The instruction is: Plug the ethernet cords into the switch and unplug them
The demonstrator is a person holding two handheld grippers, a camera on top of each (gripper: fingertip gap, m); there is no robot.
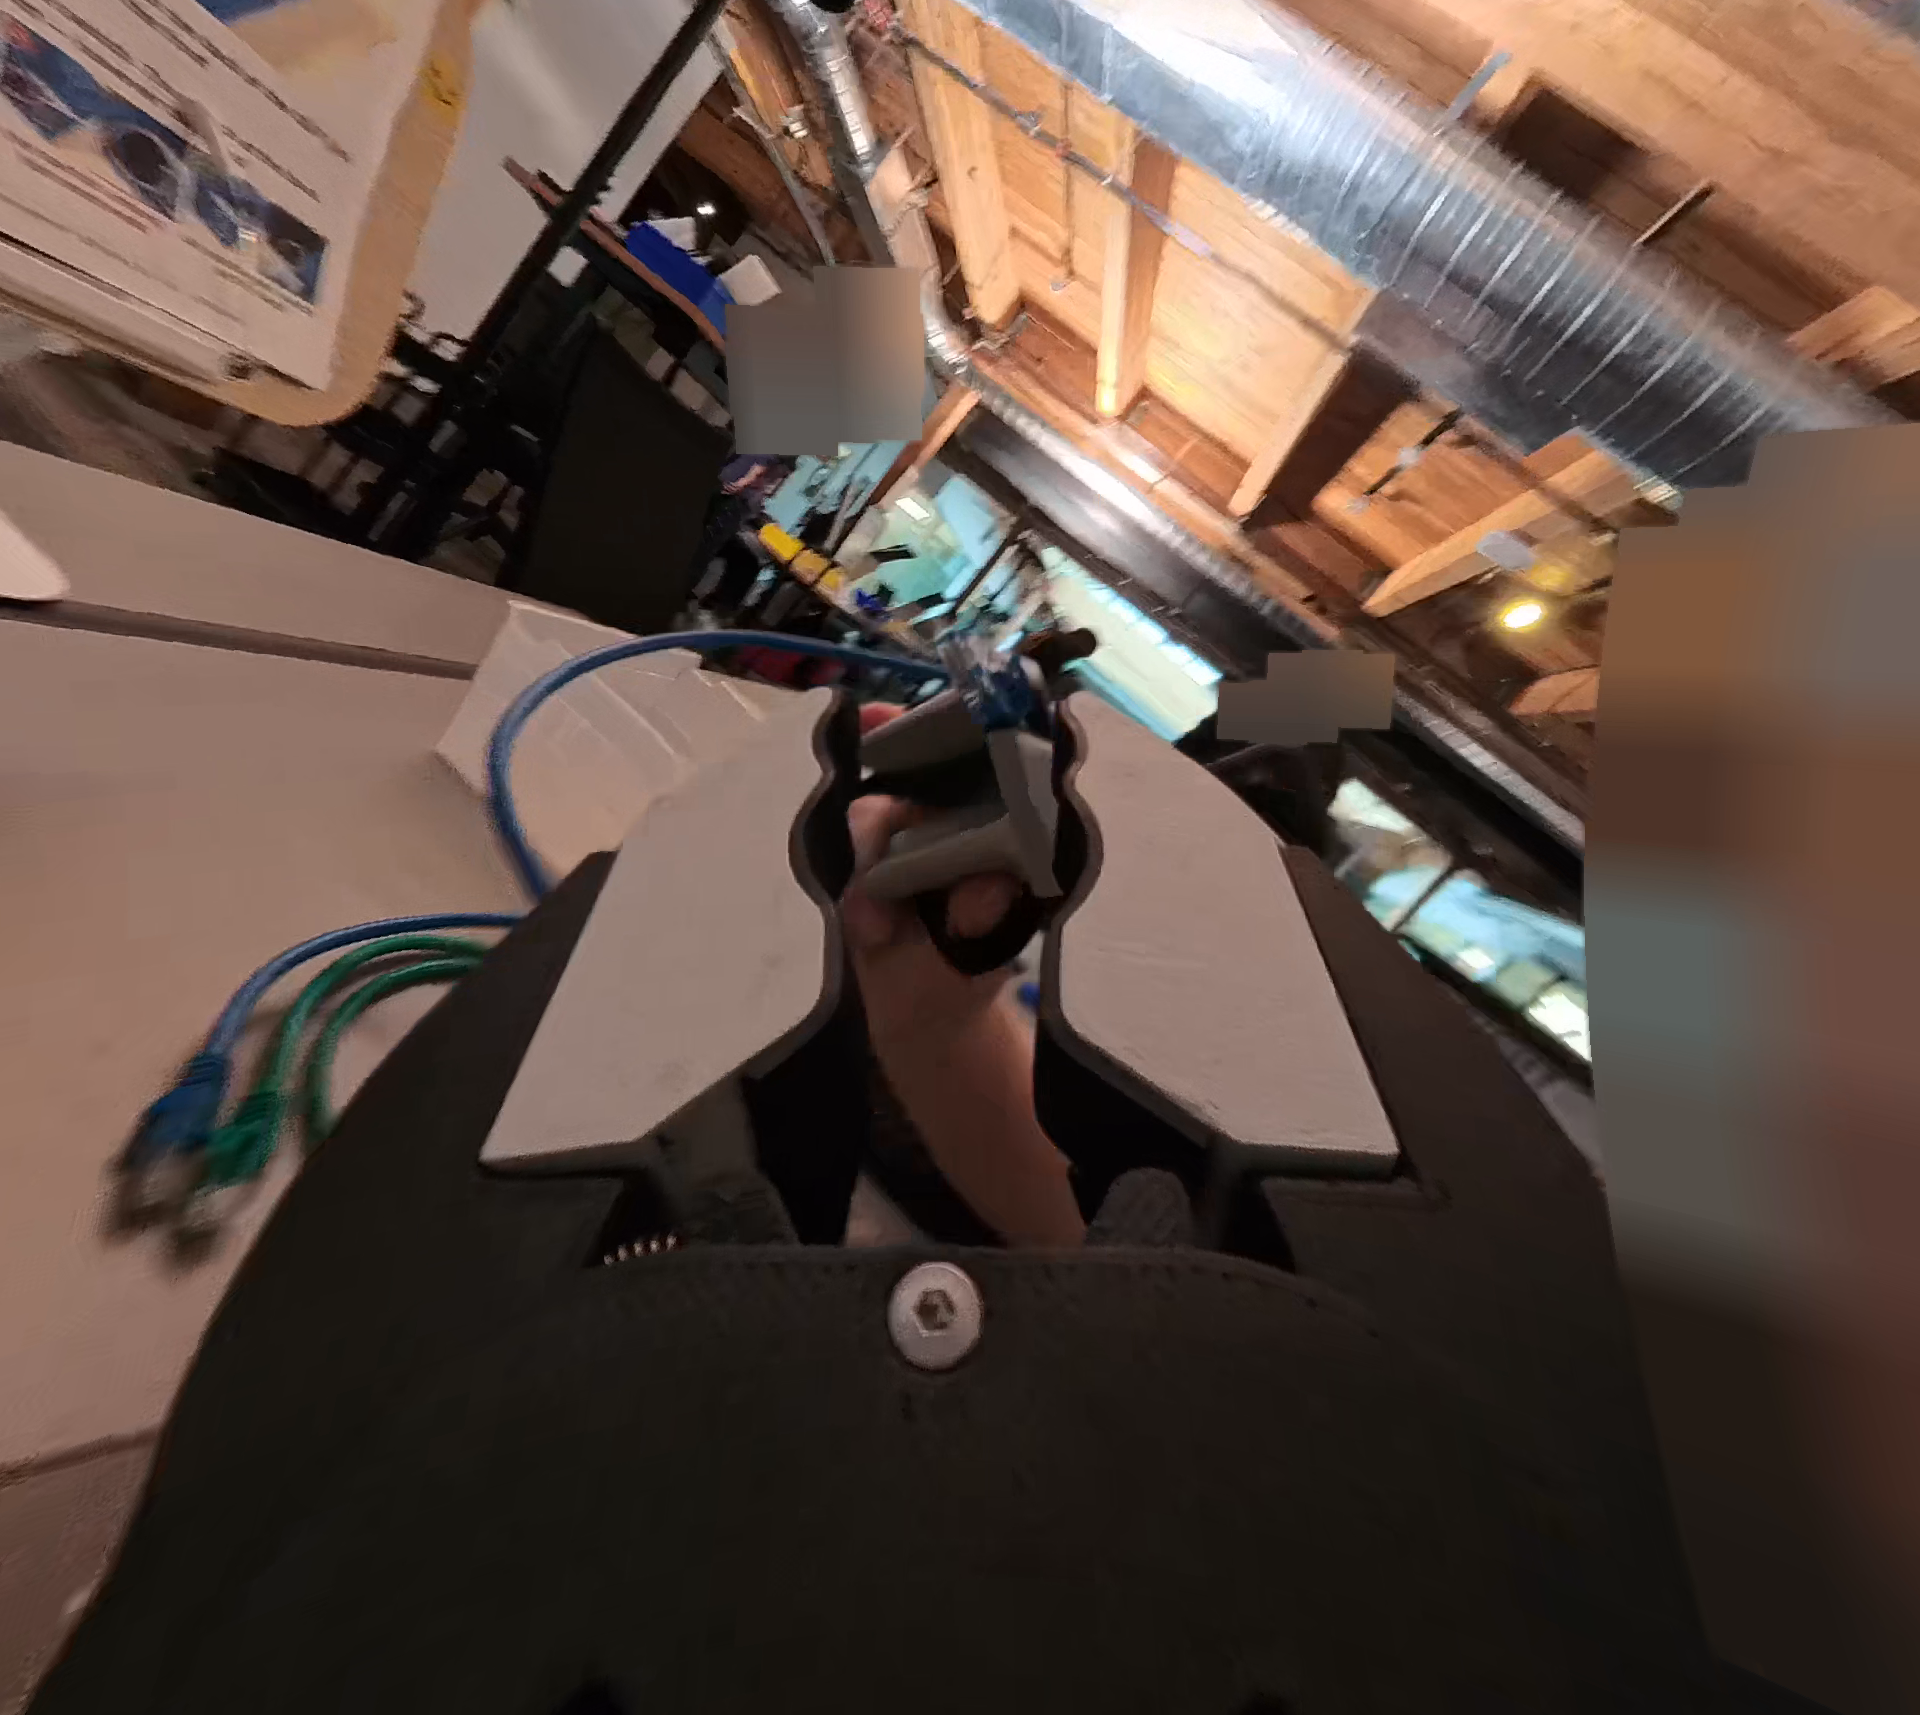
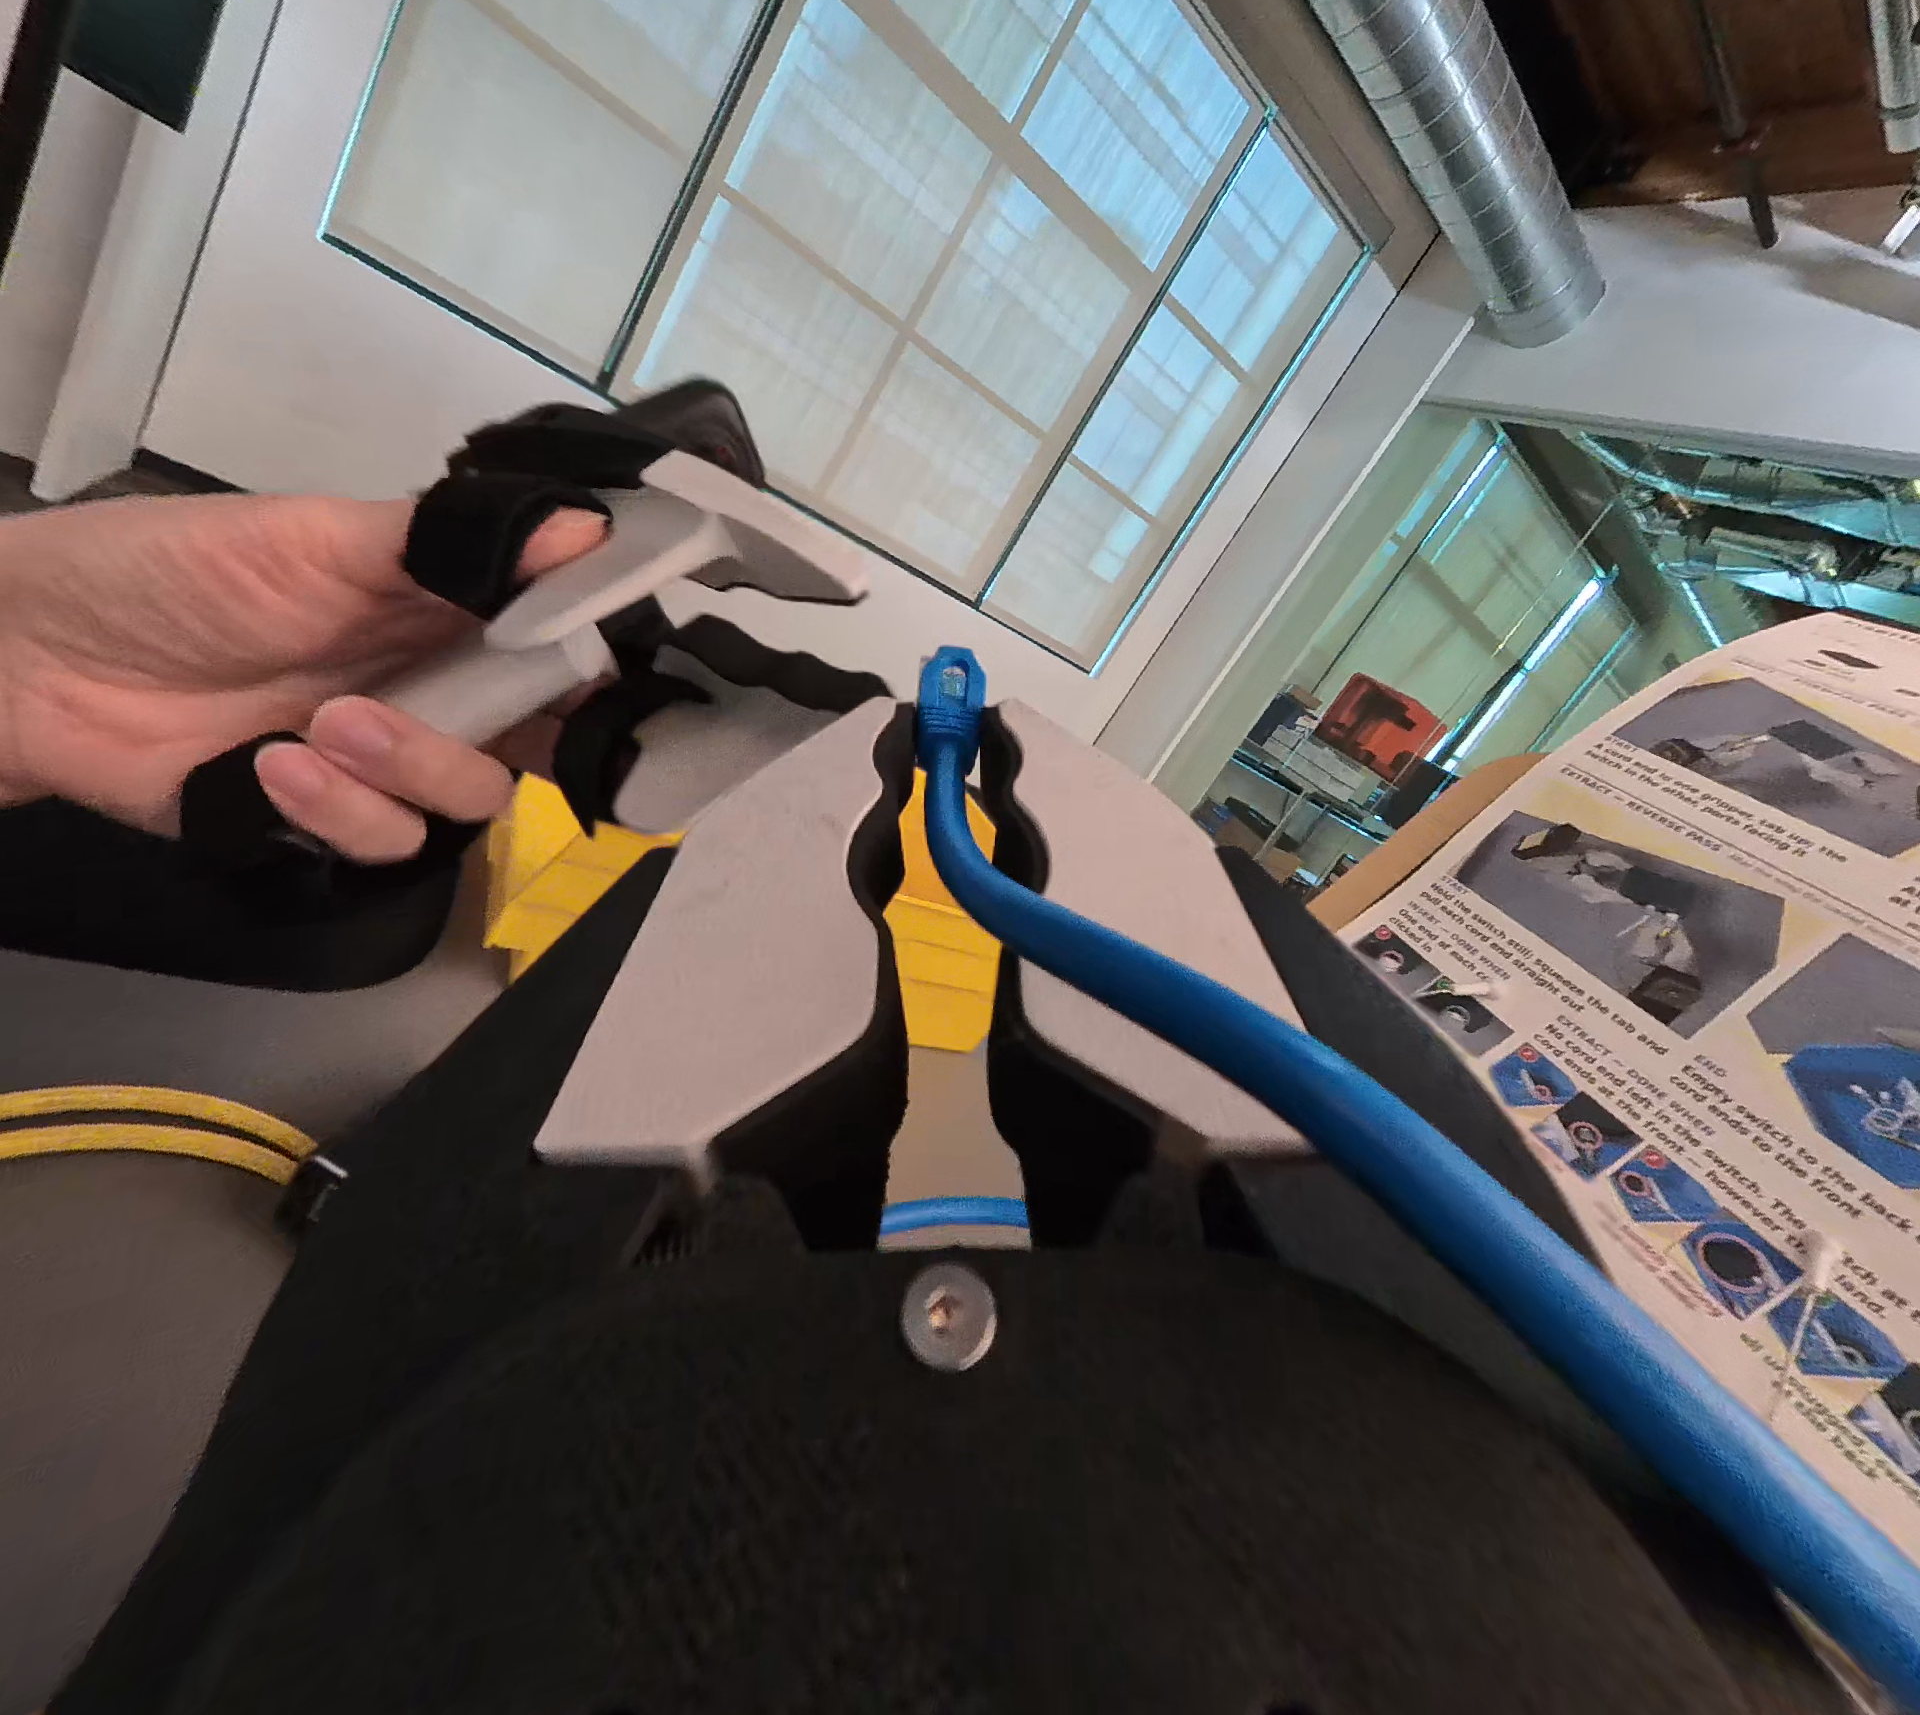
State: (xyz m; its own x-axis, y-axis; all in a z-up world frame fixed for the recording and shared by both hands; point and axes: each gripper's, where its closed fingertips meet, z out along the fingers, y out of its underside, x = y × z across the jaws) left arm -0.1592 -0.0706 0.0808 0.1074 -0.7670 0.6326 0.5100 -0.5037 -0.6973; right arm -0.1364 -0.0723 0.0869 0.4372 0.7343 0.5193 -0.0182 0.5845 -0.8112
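My right gripper (image 2: 948, 715) is shut on the plug end of a blue ethernet cord (image 2: 1195, 979), with the plug (image 2: 948, 678) sticking out past the fingertips. It is held up in the air. The cord trails back to the lower right. My left gripper (image 1: 951, 720) is open and empty, pointing at the right gripper (image 1: 982, 699) a short way ahead. The blue cord (image 1: 520, 761) loops from there down to the table. Loose blue (image 1: 177, 1135) and green (image 1: 244, 1135) cord ends lie on the table at the left. No switch shows in either view.
A yellow stepped block (image 2: 935, 948) sits below my right fingers. A white stepped block (image 1: 623, 709) stands on the table. A yellow cable (image 2: 135, 1125) lies at the left. A printed instruction sheet (image 2: 1662, 959) stands at the right. A hand holds the left gripper's fingers (image 2: 727, 538). My left and right fingertips are right by each other.
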